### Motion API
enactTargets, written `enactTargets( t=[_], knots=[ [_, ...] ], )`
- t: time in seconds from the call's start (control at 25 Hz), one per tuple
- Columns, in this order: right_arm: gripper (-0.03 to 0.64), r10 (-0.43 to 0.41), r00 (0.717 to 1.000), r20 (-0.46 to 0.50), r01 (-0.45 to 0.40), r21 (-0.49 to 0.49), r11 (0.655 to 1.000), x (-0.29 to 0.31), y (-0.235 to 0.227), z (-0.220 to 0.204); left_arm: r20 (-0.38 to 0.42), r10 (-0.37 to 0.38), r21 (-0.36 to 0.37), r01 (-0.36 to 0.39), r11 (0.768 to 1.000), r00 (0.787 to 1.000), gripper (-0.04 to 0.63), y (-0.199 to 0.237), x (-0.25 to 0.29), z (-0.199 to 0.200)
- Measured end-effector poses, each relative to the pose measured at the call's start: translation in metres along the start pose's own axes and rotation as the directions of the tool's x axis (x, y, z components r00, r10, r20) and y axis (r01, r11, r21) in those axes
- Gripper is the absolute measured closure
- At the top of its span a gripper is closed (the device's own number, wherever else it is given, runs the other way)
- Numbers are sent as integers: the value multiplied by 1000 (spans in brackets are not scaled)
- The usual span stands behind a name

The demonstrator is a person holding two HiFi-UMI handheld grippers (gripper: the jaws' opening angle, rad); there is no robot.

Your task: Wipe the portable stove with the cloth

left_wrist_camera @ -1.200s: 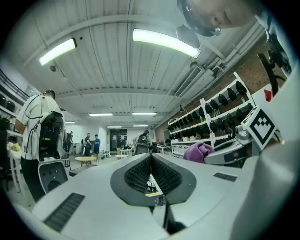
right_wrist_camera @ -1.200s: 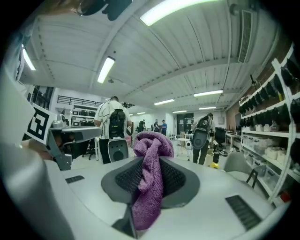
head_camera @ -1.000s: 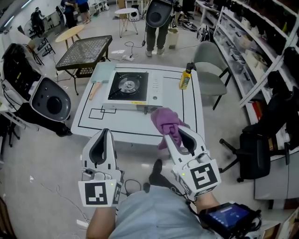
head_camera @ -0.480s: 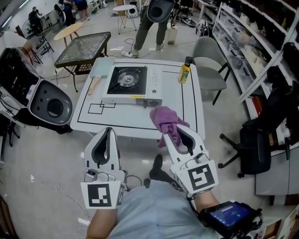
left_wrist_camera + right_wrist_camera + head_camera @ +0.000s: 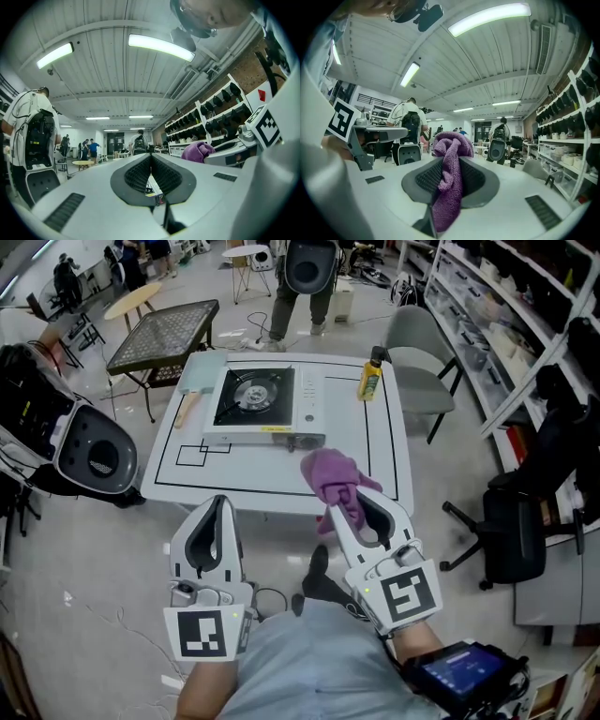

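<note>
- Workshop floor, head view: a white table (image 5: 281, 474) marked with black lines stands ahead of the person, with shelving to the right and a grey chair (image 5: 412, 362) at its far right corner.
- Head view: the portable stove (image 5: 265, 407) sits on the far half of the table, burner to the left. A yellow bottle (image 5: 371, 378) stands upright to its right, well apart. A pale scraper with a wooden handle (image 5: 195, 395) lies just left of it.
- Head view: the right gripper (image 5: 349, 505) reaches over the near table edge with the purple cloth (image 5: 330, 479) bunched at its tip. The cloth is short of the stove and clear of it. Whether it touches the table cannot be told.
- Head view: the left gripper (image 5: 216, 510) hangs off the near edge of the table, level with the right one.
- Head view: a person (image 5: 305, 277) stands beyond the table.
- Left gripper view: the jaws meet at their tips with nothing between them.
- Right gripper view: the jaws are clamped on the cloth, which bulges above the tips and trails down between the pads.
</note>
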State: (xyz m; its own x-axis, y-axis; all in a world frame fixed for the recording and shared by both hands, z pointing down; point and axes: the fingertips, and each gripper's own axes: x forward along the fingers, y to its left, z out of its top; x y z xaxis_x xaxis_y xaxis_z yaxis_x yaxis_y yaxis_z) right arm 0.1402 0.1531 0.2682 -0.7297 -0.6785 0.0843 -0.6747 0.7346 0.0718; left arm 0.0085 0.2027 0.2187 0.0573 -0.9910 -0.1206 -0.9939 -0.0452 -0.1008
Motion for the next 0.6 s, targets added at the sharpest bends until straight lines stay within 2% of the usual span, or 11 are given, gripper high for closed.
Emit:
enactTargets(
  t=[0.08, 0.24, 0.36, 0.6],
  knots=[
    [500, -4, 1000, -8, 4, 3, 1000, 0, 0, 1, -14, 9, 3, -9, 1000, 1000, 577, 3, -1, -2],
    [500, 0, 999, 36, -1, 8, 1000, 2, 1, 4, -26, 21, 5, -20, 1000, 999, 577, 6, -3, -5],
    [500, 0, 1000, 4, 0, -3, 1000, 1, 1, 2, -30, 23, 5, -23, 1000, 999, 577, 6, -4, -6],
    [500, 11, 999, 30, -11, 1, 1000, 1, 2, 1, -30, 22, 8, -22, 1000, 999, 577, 3, -4, -6]
  ],
)
